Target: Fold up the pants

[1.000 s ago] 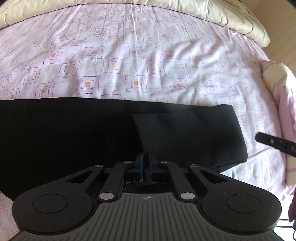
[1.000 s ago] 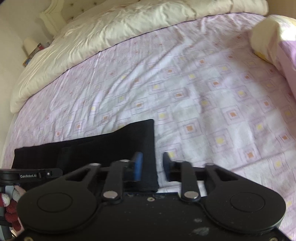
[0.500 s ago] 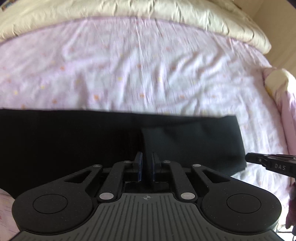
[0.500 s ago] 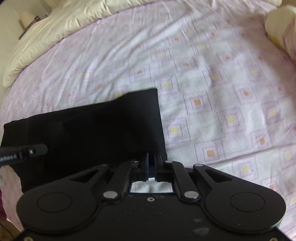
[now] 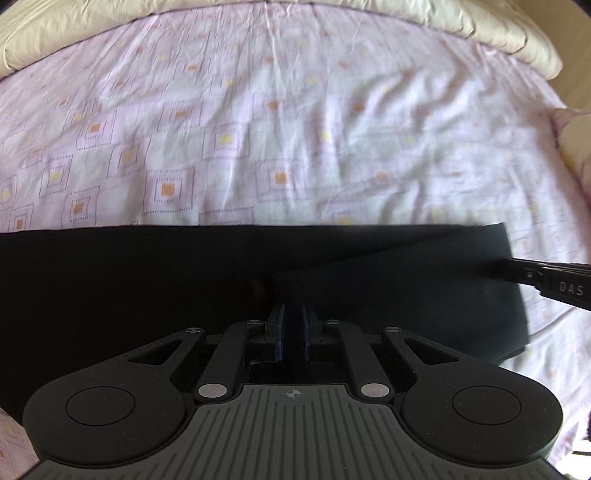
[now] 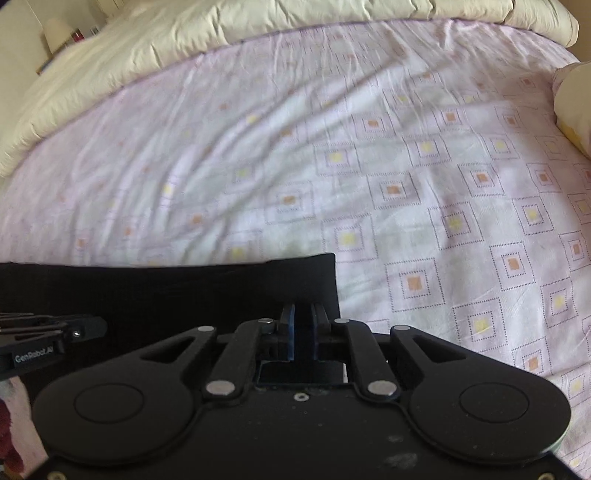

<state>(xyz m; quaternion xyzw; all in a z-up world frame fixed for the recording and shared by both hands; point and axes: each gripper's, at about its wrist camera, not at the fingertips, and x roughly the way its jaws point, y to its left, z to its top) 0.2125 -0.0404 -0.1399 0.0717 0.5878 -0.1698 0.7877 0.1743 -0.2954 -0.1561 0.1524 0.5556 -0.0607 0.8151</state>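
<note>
Pants [image 5: 184,288] pinched in both tools

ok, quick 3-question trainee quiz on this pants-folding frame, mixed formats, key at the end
1. True or false: the black pants lie on a plain white sheet.
2. Which edge of the pants is the right gripper clamped at? A) the end by the bare sheet B) the middle C) the far long edge
3. Fill in: along the far side of the bed lies a cream ____.

Key: 1 false, the sheet has a pattern of squares; 2 A; 3 duvet.
</note>
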